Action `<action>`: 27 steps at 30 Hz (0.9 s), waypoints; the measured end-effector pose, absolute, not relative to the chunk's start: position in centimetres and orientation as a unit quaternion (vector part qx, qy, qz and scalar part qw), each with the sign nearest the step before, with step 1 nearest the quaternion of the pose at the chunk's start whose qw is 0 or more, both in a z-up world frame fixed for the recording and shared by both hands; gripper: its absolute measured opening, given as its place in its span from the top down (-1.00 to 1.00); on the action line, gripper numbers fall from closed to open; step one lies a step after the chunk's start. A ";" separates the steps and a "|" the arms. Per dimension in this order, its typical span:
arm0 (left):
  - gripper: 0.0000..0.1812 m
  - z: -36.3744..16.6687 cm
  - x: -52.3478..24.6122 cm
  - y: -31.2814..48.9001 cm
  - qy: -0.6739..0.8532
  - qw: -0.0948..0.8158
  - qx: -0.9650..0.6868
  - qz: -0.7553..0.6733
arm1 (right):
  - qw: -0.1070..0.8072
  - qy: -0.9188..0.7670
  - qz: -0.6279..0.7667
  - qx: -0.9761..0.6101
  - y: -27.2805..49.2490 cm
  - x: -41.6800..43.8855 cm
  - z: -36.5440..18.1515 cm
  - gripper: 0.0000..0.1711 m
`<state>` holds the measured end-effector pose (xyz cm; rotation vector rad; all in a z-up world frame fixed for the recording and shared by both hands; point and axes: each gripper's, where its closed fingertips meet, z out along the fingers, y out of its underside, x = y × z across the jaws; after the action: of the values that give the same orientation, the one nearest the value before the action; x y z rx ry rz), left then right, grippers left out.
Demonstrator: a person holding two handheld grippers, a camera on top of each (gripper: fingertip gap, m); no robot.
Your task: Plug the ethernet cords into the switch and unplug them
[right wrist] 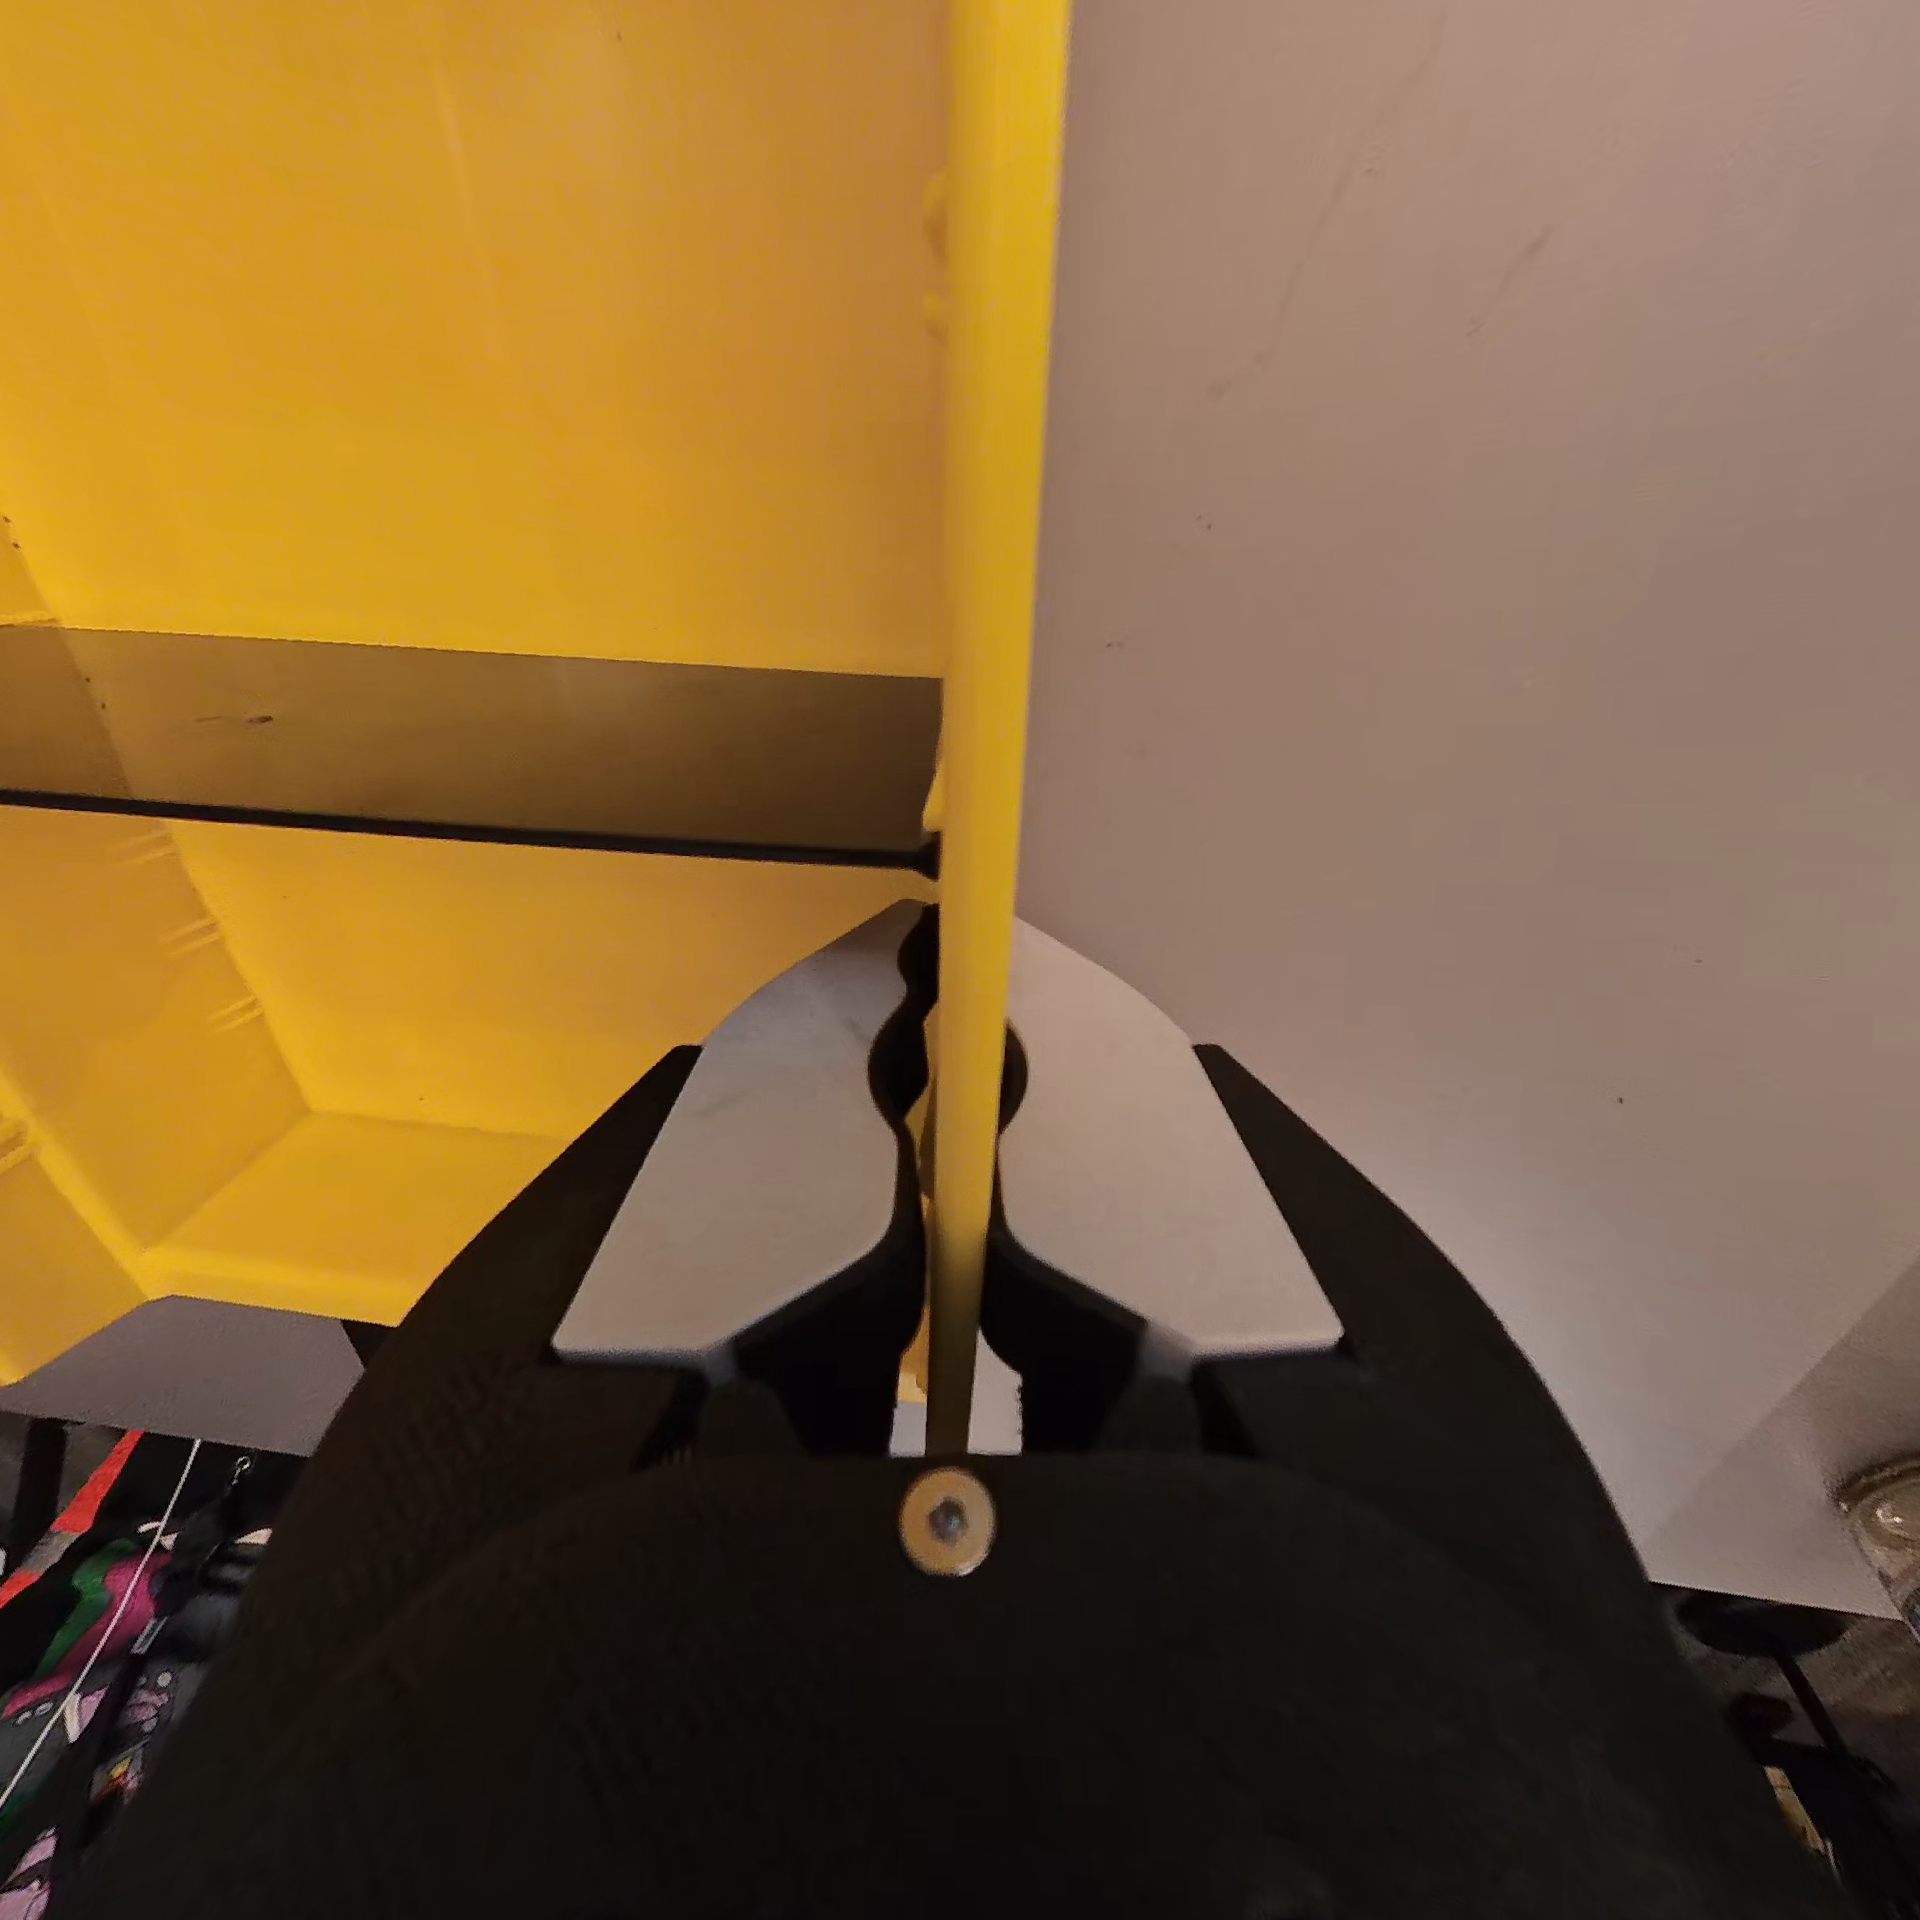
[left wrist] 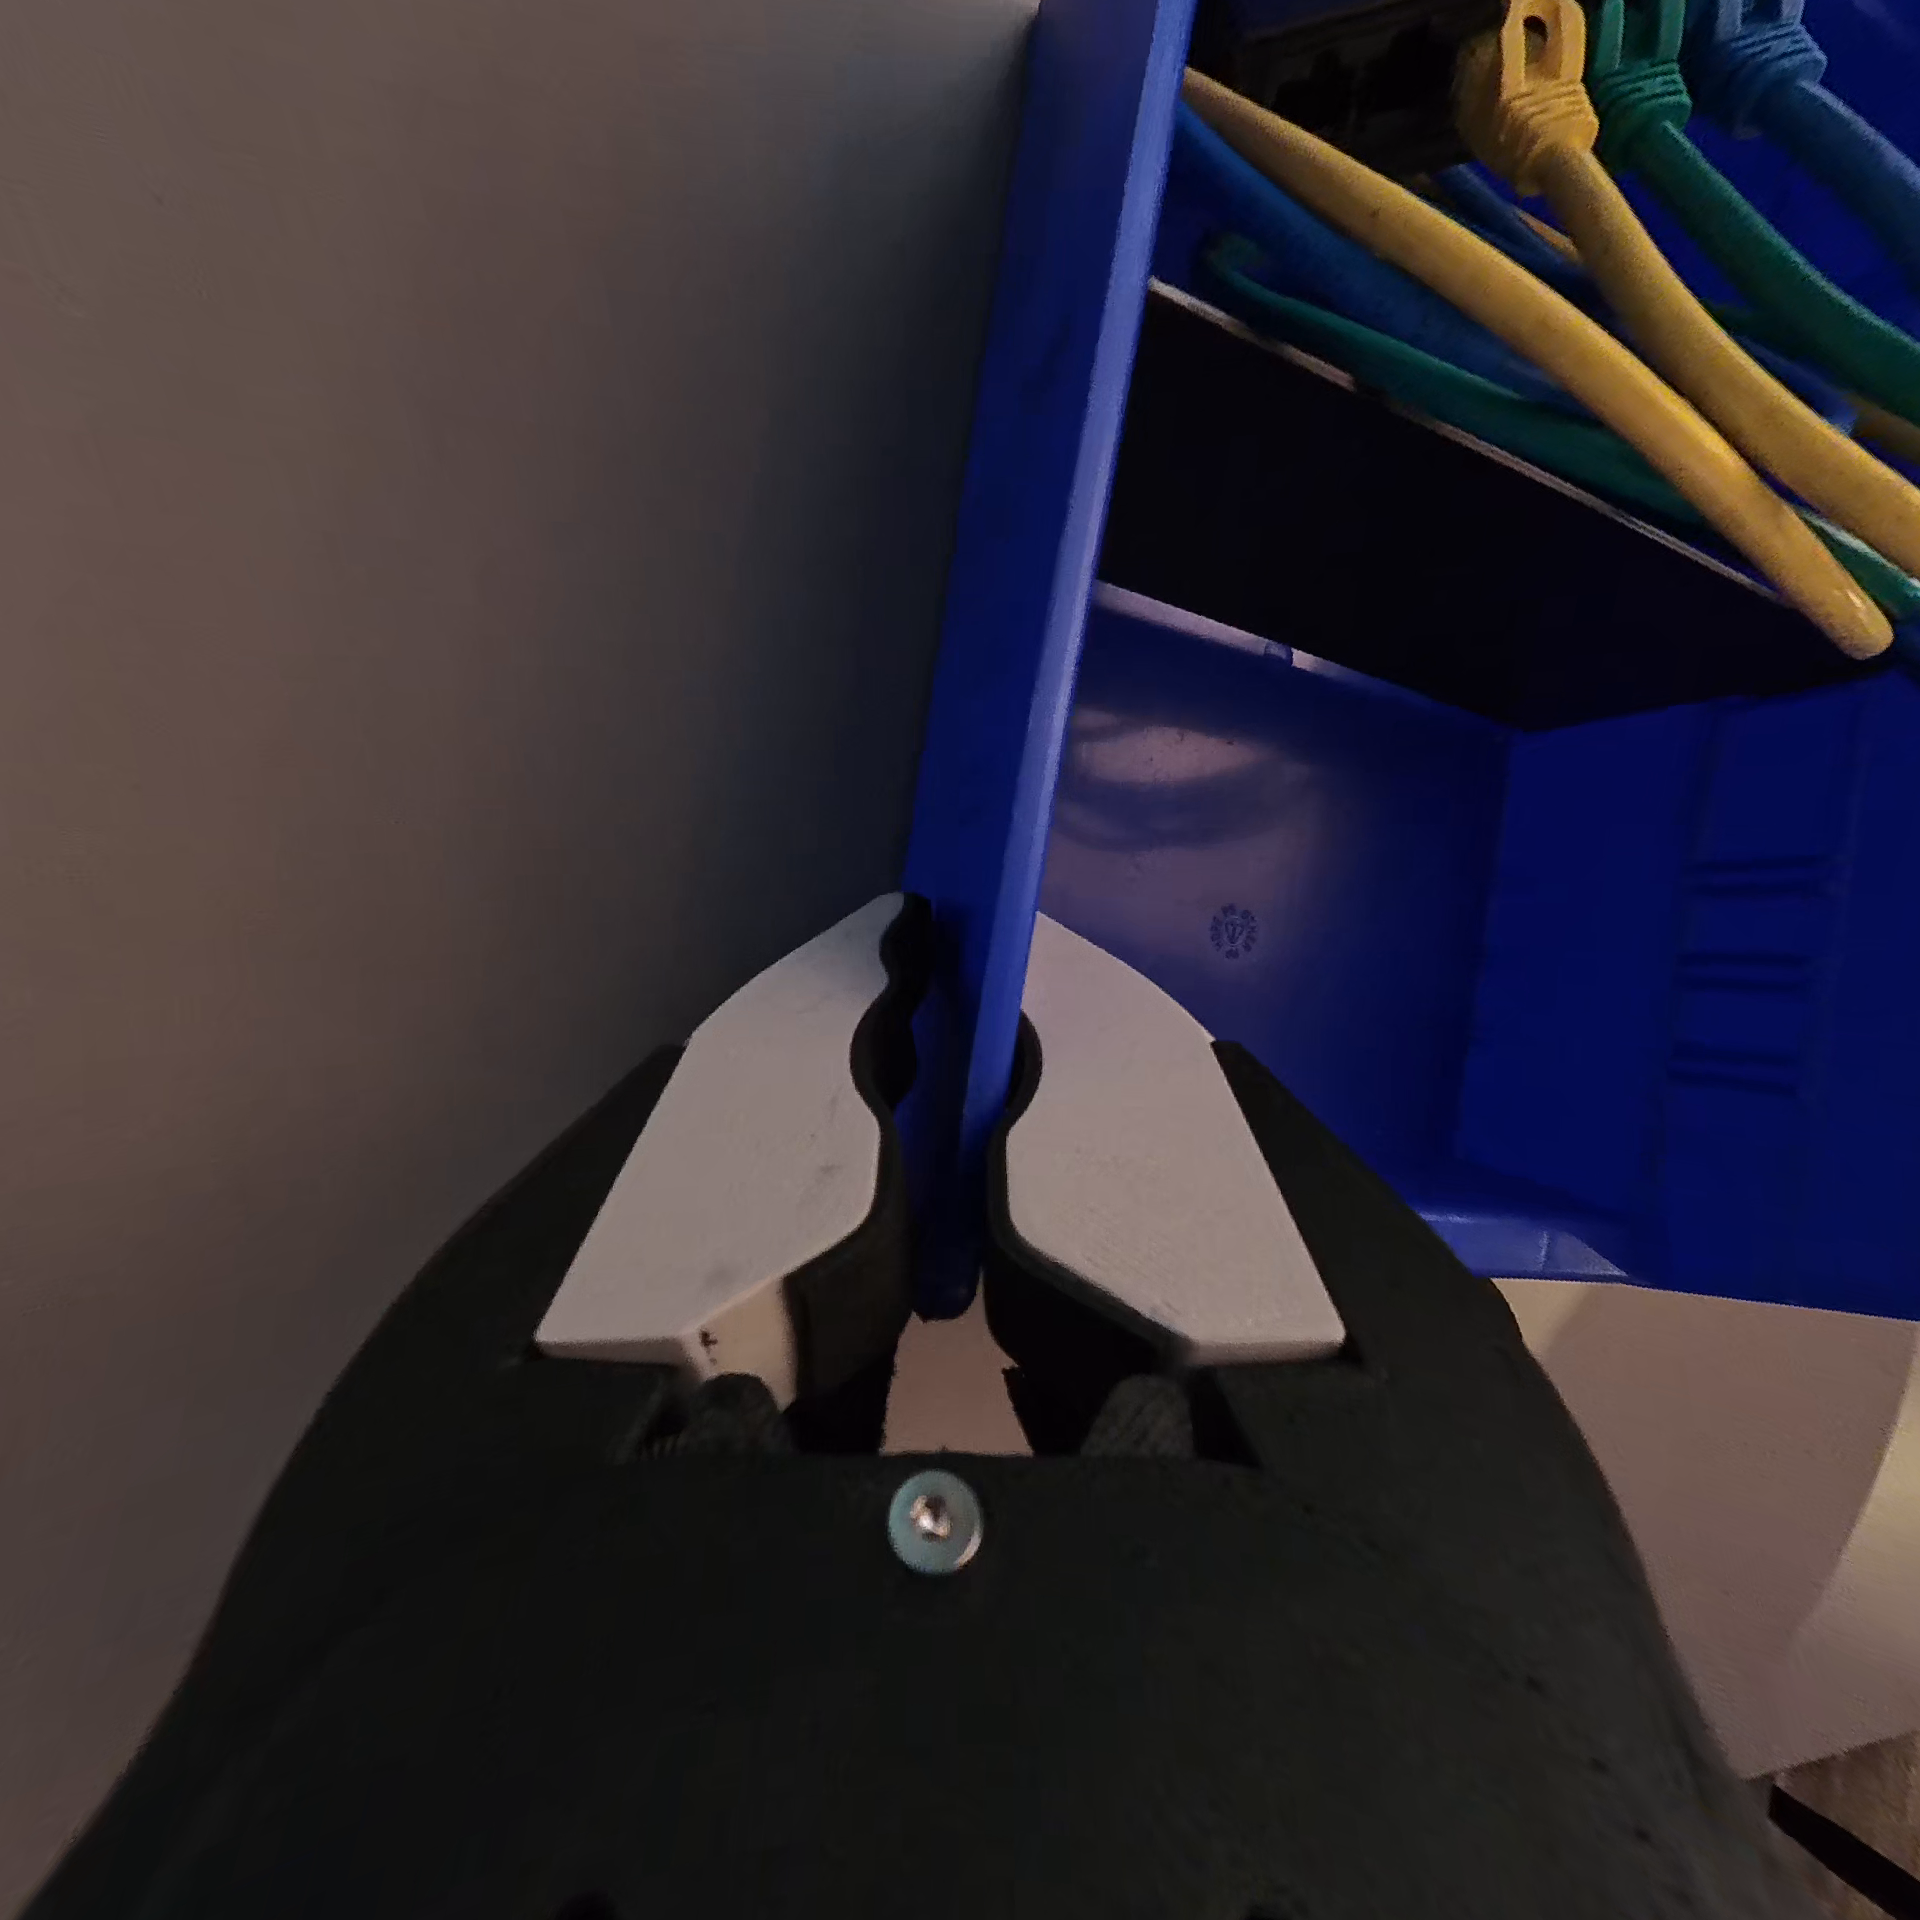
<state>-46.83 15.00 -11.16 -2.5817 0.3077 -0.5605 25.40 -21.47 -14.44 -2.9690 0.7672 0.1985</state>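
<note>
My left gripper is shut on the side wall of a blue bin. Inside the bin, at the top right, a black switch holds a yellow-booted plug. A yellow cord, a green cord and a blue cord run from it toward the right. My right gripper is shut on the side wall of a yellow bin. No cords or switch show in the right wrist view.
Both bins rest on a white surface, also seen left of the blue bin. A black divider crosses the blue bin, another the yellow bin. Colourful items lie below left, a glass jar below right.
</note>
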 end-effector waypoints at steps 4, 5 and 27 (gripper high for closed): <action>0.91 -11.1 -47.1 15.4 0.105 0.246 -0.942 -0.201 | 0.039 0.247 0.065 -0.966 -21.4 25.4 -14.4 0.94; 0.91 -11.1 -47.1 15.5 0.108 0.248 -0.942 -0.199 | 0.040 0.245 0.064 -0.966 -21.4 25.4 -14.4 0.94; 0.11 -2.2 -40.0 13.5 0.568 0.534 -0.626 0.013 | 0.382 0.070 -0.017 -0.922 -15.4 22.3 2.3 0.26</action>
<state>-40.04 13.45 -2.20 -1.4925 1.3534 0.0302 22.30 -15.40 2.29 -2.3513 0.1785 -0.0422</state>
